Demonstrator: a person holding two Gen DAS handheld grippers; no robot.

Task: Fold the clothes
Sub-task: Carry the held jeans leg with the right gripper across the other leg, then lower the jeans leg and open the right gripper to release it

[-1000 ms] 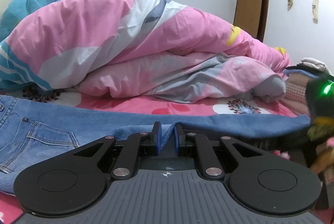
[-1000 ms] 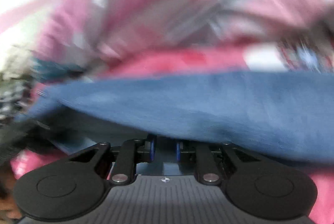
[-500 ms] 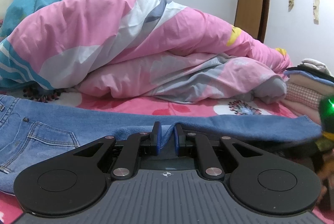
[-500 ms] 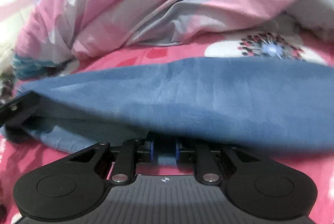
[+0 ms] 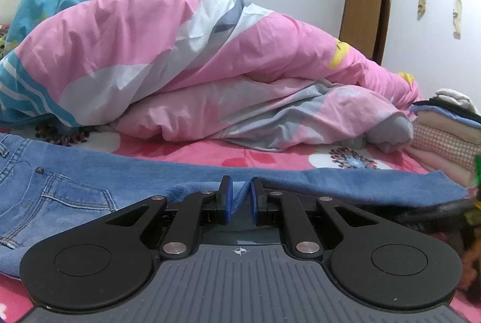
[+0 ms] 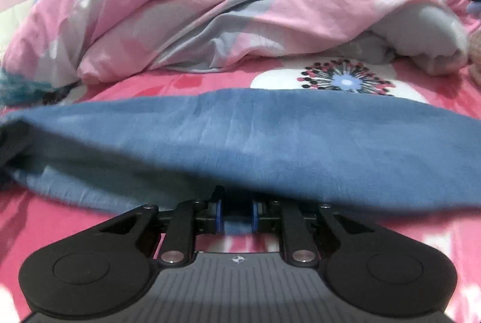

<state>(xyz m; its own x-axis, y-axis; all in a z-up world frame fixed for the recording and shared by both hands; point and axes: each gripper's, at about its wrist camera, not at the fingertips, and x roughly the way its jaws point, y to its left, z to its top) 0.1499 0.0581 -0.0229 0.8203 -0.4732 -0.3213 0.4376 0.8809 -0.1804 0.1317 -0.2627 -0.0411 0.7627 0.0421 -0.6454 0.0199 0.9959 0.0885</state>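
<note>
right gripper and jeans farther right

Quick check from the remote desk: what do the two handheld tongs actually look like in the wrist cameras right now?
Both look alike. The left tongs and right tongs each have a grey ribbed body with a small crosshair mark, two round black discs at the sides, black linkage bars with silver rivets, and black fingers faced with blue pads. No cables, sleeves or hands show.

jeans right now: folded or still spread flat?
Partly folded: jeans have a leg doubled over, its inside-out fabric facing up.
</note>
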